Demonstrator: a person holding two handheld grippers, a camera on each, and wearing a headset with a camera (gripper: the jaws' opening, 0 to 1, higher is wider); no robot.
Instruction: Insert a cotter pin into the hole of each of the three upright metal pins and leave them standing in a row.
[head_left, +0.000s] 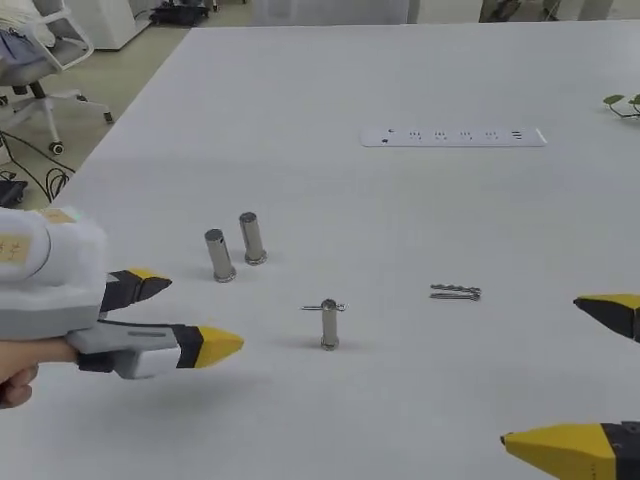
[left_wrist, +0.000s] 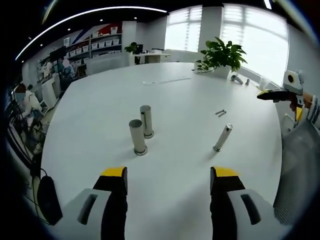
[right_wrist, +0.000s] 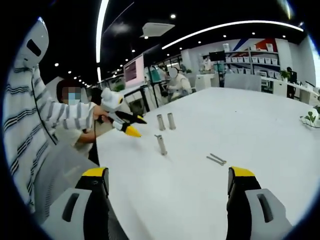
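On the white tabletop (head_left: 330, 420), two short upright steel pins (head_left: 235, 247) stand close together but apart, ahead of the left gripper (head_left: 195, 313) and slightly to its right. A third steel pin (head_left: 329, 325) stands by itself nearer the person, off to the right of the left gripper's yellow tips, with a thin silver cotter pin (head_left: 323, 307) lying crosswise through its top. Further right, the loose silver cotter pins (head_left: 455, 292) lie flat side by side, between that third pin and the right gripper (head_left: 543, 372).

The left gripper is held low and roughly level above the table by a hand (head_left: 15, 372) at the lower left edge, pointing right toward the third pin. Its jaws are spread with nothing between them. In the left gripper view, the pair of pins sits just beyond the left jaw.

The right gripper comes in from the lower right, pointing left, its jaws wide apart and empty. In the right gripper view, the loose cotter pins lie ahead between its jaws.
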